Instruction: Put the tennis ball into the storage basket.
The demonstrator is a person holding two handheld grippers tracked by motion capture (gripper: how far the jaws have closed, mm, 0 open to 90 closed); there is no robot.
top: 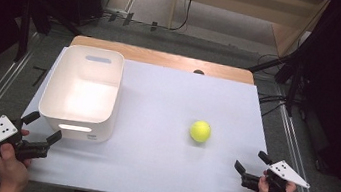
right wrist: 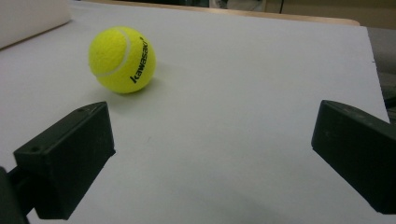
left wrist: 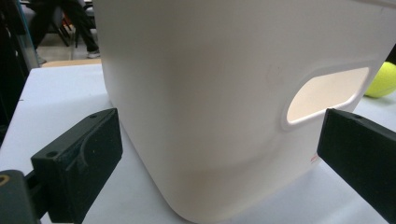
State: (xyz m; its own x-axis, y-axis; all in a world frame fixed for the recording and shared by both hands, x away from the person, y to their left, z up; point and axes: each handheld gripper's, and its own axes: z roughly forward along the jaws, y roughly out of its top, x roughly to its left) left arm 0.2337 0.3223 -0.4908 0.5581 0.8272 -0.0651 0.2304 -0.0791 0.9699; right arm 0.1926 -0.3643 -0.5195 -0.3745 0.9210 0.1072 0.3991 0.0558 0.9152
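Note:
A yellow tennis ball [top: 200, 131] lies on the white table top [top: 165, 120], right of centre; it shows up close in the right gripper view [right wrist: 122, 59] and at the far right edge of the left gripper view [left wrist: 384, 79]. A white plastic bin [top: 83, 91] with handle slots stands at the left, its near wall [left wrist: 224, 102] large in the left gripper view. My left gripper [top: 43, 129] is open just in front of the bin's near left corner. My right gripper [top: 252, 161] is open near the front right edge, nothing between its jaws, the ball ahead and to its left.
The table's wooden far edge [top: 164, 57] borders the white surface. Dark stands and cables [top: 286, 82] rise around the table on the floor. Open white surface lies between the bin and the ball.

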